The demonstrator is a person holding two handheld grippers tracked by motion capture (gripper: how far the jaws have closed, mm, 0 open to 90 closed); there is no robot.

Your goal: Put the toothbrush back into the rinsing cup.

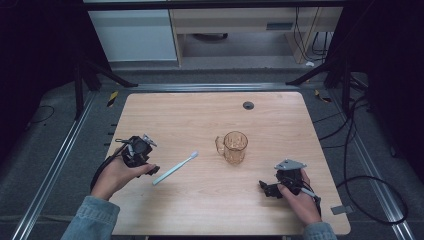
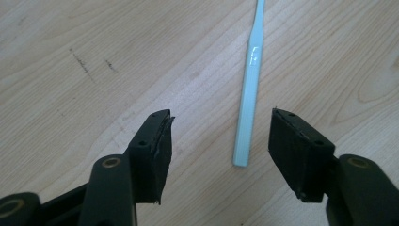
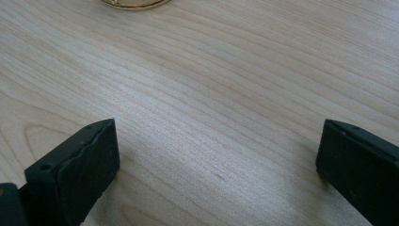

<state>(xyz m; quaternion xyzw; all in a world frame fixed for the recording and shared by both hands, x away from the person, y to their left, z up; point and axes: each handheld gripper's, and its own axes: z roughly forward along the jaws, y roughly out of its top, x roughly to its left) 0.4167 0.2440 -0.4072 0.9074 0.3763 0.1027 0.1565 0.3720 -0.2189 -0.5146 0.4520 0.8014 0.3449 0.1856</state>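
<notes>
Pale wooden tabletop (image 1: 210,200) carries everything. At lower left of the high view, the left gripper (image 2: 219,141), jaws spread and empty, points at a light-blue plastic toothbrush (image 2: 249,89); its handle end lies between the jaws, long axis running away toward upper right. Farther right stands a clear amber plastic cup (image 1: 235,147), ahead of the spread, empty right gripper (image 3: 216,169). No legible writing.
</notes>
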